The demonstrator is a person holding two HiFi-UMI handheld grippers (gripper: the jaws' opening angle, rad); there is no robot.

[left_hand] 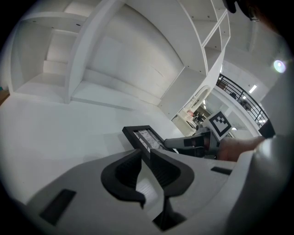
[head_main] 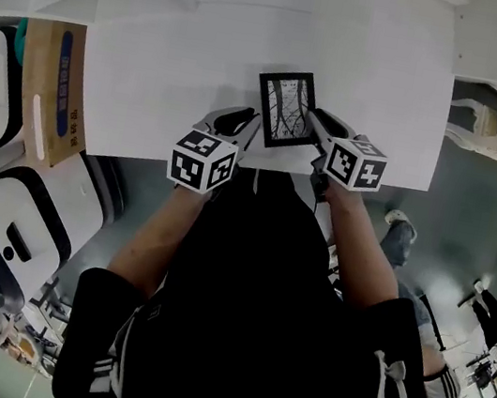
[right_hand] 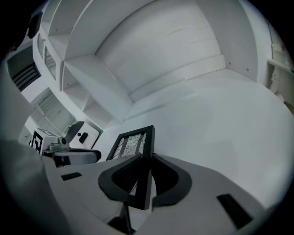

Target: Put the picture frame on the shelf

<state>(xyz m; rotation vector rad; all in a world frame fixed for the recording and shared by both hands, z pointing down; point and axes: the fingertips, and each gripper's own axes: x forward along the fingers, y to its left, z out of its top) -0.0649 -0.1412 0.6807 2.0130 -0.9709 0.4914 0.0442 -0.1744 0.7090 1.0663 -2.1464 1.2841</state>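
Note:
A black picture frame (head_main: 285, 107) with a line drawing in it stands tilted over the white shelf surface (head_main: 158, 63). My right gripper (head_main: 320, 132) is shut on its right edge; in the right gripper view the frame's black side (right_hand: 143, 170) is pinched between both pads, and my right gripper (right_hand: 146, 176) holds it upright. My left gripper (head_main: 244, 132) is at the frame's left edge. In the left gripper view the frame (left_hand: 142, 136) runs down between the jaws of my left gripper (left_hand: 144, 161), with a light gap beside the left pad, so they stand open around it.
White shelf compartments (left_hand: 55, 59) rise behind the surface, also in the right gripper view (right_hand: 82, 69). A cardboard box (head_main: 53, 92) lies at the surface's left end. White machines (head_main: 1, 197) stand at the lower left. The person's black-clad body fills the lower middle.

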